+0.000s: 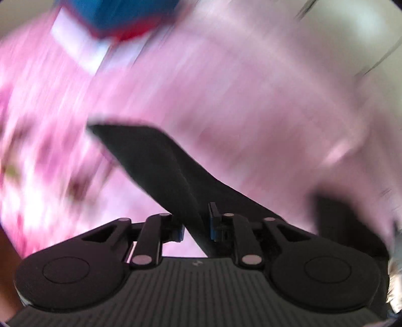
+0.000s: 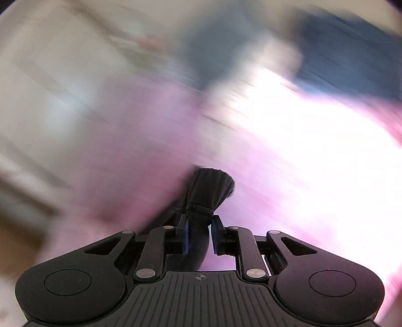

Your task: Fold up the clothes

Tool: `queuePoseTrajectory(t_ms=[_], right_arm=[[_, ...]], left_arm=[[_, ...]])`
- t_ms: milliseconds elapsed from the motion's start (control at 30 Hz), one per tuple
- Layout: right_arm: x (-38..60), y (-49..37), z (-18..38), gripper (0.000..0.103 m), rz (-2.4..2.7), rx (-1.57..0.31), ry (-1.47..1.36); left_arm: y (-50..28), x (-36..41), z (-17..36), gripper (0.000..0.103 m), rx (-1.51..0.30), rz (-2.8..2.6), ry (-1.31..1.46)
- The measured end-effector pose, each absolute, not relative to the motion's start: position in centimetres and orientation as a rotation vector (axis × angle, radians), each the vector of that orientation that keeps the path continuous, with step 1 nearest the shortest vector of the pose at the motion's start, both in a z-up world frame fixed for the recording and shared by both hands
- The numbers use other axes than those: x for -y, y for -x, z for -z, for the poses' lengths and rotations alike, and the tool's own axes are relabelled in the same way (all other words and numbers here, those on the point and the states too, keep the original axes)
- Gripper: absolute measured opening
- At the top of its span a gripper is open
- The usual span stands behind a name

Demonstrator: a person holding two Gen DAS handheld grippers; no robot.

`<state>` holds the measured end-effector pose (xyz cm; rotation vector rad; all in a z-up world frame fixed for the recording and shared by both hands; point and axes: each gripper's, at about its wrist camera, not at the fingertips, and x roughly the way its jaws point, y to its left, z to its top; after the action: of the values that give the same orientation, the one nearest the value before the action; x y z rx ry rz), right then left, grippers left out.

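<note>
Both my tools clamped on black garment (image 1: 160, 161): left tool (image 1: 197, 227), right tool (image 2: 199, 234). Views motion-blurred over pink bedsheet (image 1: 251, 88). Risk: right's bunched pinch slips, fold skews.

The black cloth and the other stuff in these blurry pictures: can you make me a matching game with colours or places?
Things:
1. black cloth
2. left tool
3. bed cover
4. blurry box shape

Matches:
A. pink
B. blue and red, at the top of the left view
C. pinched in both tools
D. shut on a flat, wide strip

Pairs: 1-C, 2-D, 3-A, 4-B

The right tool holds a bunched end of the cloth.
</note>
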<state>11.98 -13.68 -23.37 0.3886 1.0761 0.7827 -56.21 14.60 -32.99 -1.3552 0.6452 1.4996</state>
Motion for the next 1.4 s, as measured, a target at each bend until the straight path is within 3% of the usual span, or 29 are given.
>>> queuePoseTrajectory(t_ms=[100, 167, 233, 333, 400, 467, 767, 833, 867, 900, 1067, 1267, 1300, 1400], right_arm=[[17.0, -11.7, 29.5, 0.018, -0.539, -1.246, -0.263], [18.5, -11.5, 32.7, 0.029, -0.425, -1.323, -0.185], [18.3, -11.1, 33.2, 0.070, -0.472, -1.314, -0.152], [17.9, -11.3, 35.1, 0.071, -0.484, -1.336, -0.166], [17.8, -11.4, 36.5, 0.071, -0.490, -1.354, -0.177], [17.9, -11.5, 37.6, 0.070, -0.487, -1.374, -0.172], [15.4, -12.2, 32.6, 0.070, -0.409, -1.190, 0.131], [14.1, -12.6, 31.8, 0.070, -0.462, -1.148, 0.141], [13.4, -12.8, 31.8, 0.070, -0.485, -1.147, 0.133], [12.6, -13.0, 32.0, 0.070, -0.504, -1.150, 0.122], [9.4, -12.9, 34.2, 0.070, -0.544, -1.193, 0.080], [7.8, -13.1, 35.8, 0.070, -0.571, -1.209, 0.122], [7.8, -13.3, 36.0, 0.070, -0.564, -1.215, 0.116], [8.0, -14.1, 36.4, 0.070, -0.545, -1.231, 0.097]], left_arm=[[56.0, -13.2, 36.6, 0.017, -0.748, -1.530, 1.413], [56.0, -13.2, 36.4, 0.029, -0.742, -1.549, 1.377], [55.9, -13.3, 36.3, 0.032, -0.736, -1.567, 1.342], [55.8, -13.4, 36.1, 0.033, -0.727, -1.594, 1.288], [55.8, -13.4, 35.9, 0.008, -0.721, -1.611, 1.252], [55.7, -13.5, 35.8, 0.008, -0.714, -1.628, 1.216], [50.3, -12.0, 32.7, 0.031, -1.069, -1.591, 1.028], [48.2, -11.9, 31.9, 0.044, -0.996, -1.538, 0.997], [46.9, -12.1, 31.7, 0.056, -0.952, -1.487, 0.990], [45.4, -12.4, 31.5, 0.059, -0.937, -1.452, 0.960], [41.4, -12.9, 31.6, 0.056, -0.965, -1.492, 0.823], [46.8, -13.3, 31.1, 0.055, -1.110, -1.909, 0.790], [47.3, -13.3, 30.7, 0.049, -1.123, -1.948, 0.771], [45.6, -13.9, 29.7, 0.048, -1.038, -1.789, 0.764]])
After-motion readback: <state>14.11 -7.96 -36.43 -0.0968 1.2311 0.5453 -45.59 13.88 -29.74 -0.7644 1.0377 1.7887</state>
